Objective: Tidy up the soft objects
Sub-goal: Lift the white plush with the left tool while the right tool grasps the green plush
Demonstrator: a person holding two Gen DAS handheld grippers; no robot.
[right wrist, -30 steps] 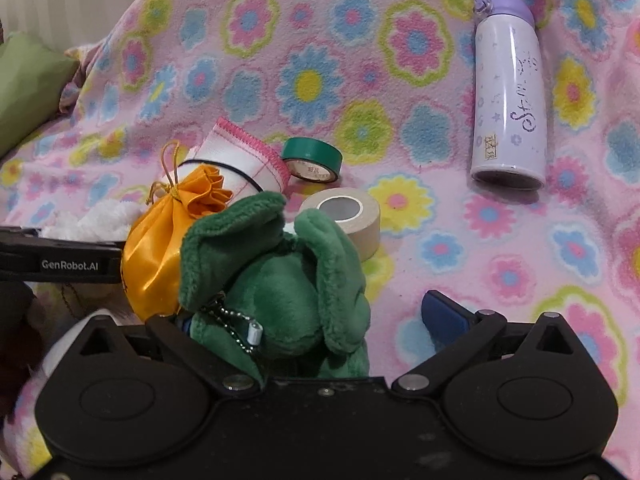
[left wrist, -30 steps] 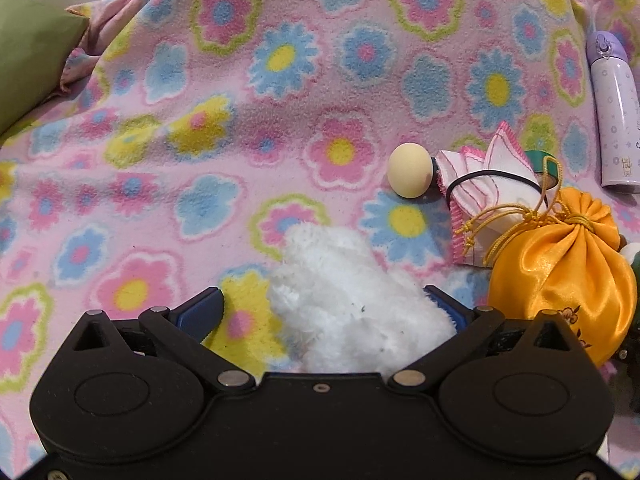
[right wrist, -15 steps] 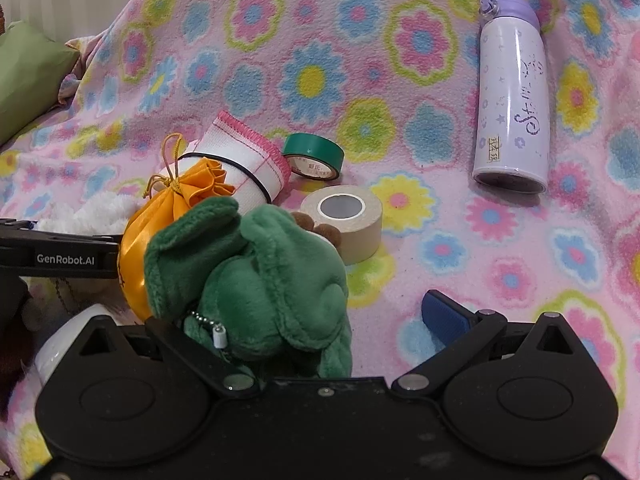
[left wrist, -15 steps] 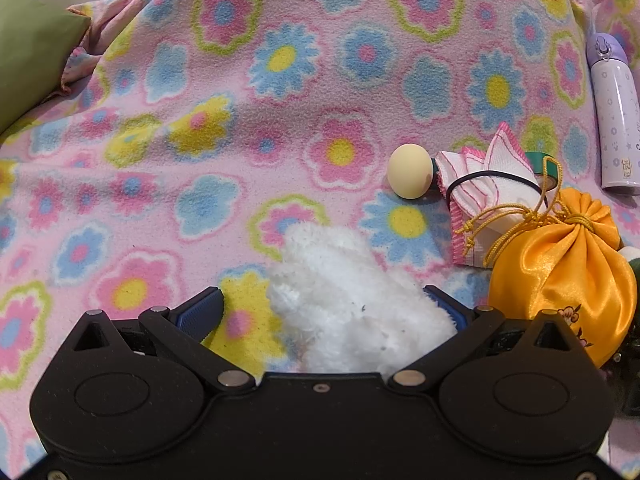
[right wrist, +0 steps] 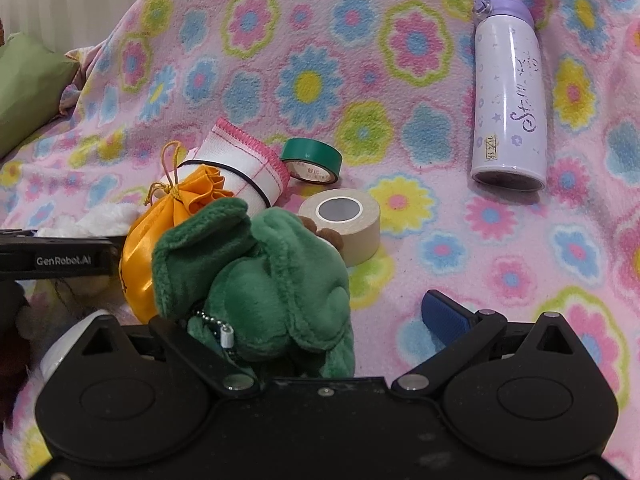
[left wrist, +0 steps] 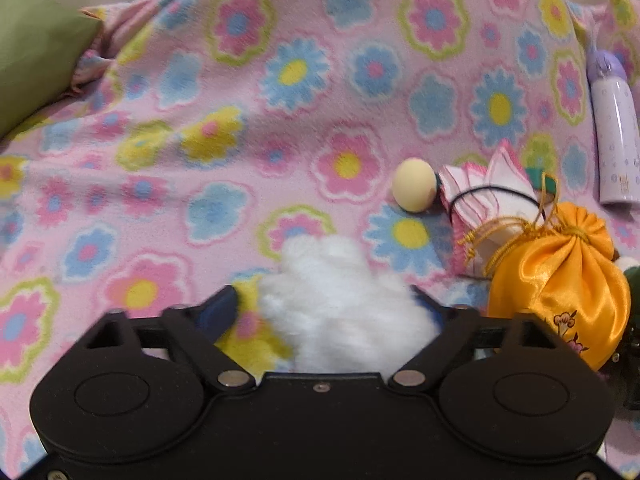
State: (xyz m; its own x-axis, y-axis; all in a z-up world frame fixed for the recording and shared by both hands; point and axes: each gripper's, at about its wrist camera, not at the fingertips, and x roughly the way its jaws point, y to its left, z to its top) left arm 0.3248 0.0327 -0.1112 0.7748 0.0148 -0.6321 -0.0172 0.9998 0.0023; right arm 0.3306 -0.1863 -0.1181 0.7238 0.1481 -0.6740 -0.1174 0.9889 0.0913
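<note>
A white fluffy toy (left wrist: pixel 340 304) lies between the wide-open jaws of my left gripper (left wrist: pixel 326 306); its right side touches the right finger. A green plush toy (right wrist: pixel 260 280) sits inside my open right gripper (right wrist: pixel 304 316), against the left finger, with a free gap to the blue right pad (right wrist: pixel 442 316). An orange satin pouch (left wrist: pixel 560 284) lies right of the white toy and also shows in the right wrist view (right wrist: pixel 160 236). A rolled white cloth with pink trim (right wrist: pixel 236 168) lies behind the pouch. The left gripper's body (right wrist: pixel 56 260) shows at the left.
All lie on a pink flowered blanket (left wrist: pixel 280 100). A cream ball (left wrist: pixel 414 190) sits left of the cloth roll. A green tape roll (right wrist: pixel 312 160), a beige tape roll (right wrist: pixel 344 228) and a lilac bottle (right wrist: pixel 508 92) lie to the right. A green cushion (left wrist: pixel 32 52) is far left.
The right gripper has shifted left and back, so the green plush now sits farther left within the jaws. The left gripper has barely moved.
</note>
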